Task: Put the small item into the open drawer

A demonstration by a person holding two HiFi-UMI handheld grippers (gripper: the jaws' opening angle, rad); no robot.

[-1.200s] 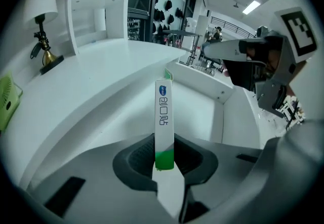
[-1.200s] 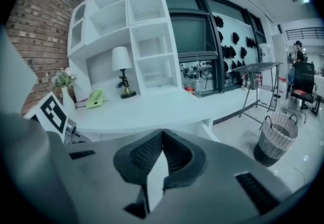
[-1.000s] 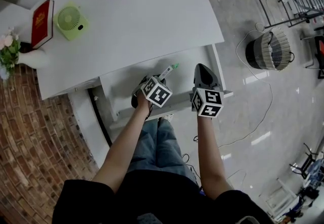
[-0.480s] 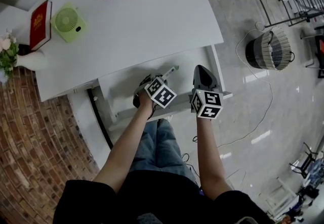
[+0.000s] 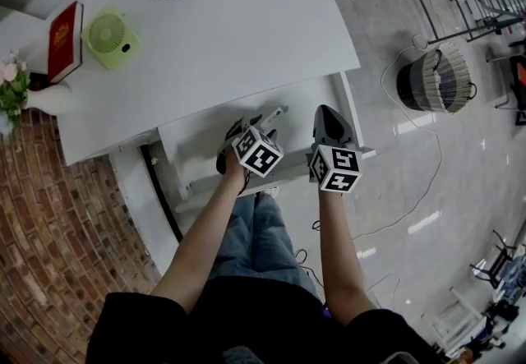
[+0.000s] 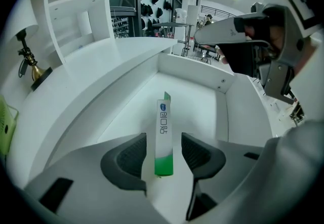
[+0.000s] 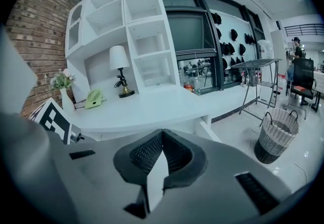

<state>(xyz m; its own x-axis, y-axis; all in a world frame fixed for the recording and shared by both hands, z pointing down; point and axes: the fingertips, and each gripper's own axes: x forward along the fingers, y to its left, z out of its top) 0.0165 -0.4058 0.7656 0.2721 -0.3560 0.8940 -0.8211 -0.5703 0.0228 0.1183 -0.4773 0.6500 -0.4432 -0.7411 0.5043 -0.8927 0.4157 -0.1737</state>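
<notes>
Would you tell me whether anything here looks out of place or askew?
Nothing stands out: the slim box lies flat in the open drawer, loose between the left gripper's jaws, which have just been opening.

Head view looks steeply down; left gripper view shares its drawer (image 5: 297, 120).

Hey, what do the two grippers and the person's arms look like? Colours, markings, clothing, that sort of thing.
The left gripper and the right gripper both have smooth light grey bodies with dark, ribbed pads on the jaws. Each carries a cube with black-and-white square markers. The person wears a black short-sleeved top and blue jeans. The forearms are uncovered.
</notes>
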